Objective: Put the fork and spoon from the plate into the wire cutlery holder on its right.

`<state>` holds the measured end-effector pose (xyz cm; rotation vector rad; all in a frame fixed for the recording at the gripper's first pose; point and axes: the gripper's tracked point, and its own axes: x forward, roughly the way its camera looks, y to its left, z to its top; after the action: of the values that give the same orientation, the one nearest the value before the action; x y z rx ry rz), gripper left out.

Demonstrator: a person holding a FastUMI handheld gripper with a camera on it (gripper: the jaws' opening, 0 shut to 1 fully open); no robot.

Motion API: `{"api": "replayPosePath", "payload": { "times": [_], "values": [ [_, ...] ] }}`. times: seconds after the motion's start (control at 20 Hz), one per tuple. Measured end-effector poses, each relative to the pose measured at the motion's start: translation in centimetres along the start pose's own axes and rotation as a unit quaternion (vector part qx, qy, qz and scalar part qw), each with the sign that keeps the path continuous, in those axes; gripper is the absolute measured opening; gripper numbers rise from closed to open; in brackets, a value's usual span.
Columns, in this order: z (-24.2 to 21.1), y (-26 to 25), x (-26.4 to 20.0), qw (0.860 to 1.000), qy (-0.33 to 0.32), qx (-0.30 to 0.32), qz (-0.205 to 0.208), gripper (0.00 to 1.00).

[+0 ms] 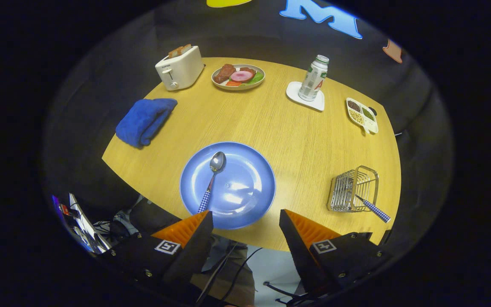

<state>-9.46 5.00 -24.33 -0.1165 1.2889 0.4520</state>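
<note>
My hand-held gripper (245, 219) hangs over the near edge of the worktop (305, 140), its two orange fingers (186, 228) spread wide with nothing between them. Just ahead of the fingers sits the blue plate (245, 209), my landmark here. On the plate lies the spoon (212, 179), bowl pointing away from me, its checked handle running back over the plate's near-left rim, close to my left finger. Right of the plate, well apart from it, stands the wire cutlery holder (353, 189); a checked handle (375, 209) pokes out of it, leaning toward the near side, and that looks to be the fork, though its head is hidden in the wires. Beyond the plate to the left lies a folded blue cloth (145, 120). Farther beyond are a white toaster (180, 68), a dish of food (238, 76), a can on a white coaster (313, 79) and, to the far right, a divided tray (362, 115).
</note>
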Motion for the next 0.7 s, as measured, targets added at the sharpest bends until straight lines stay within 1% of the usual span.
{"api": "replayPosePath", "payload": {
  "times": [0.15,0.55,0.7],
  "values": [
    [-0.2,1.4,1.2,1.0,-0.001,0.008,-0.008,0.97],
    [-0.5,5.2,5.0,1.0,0.003,0.022,-0.002,0.97],
    [-0.5,5.9,6.5,0.999,0.011,0.035,-0.008,0.97]
  ]
}}
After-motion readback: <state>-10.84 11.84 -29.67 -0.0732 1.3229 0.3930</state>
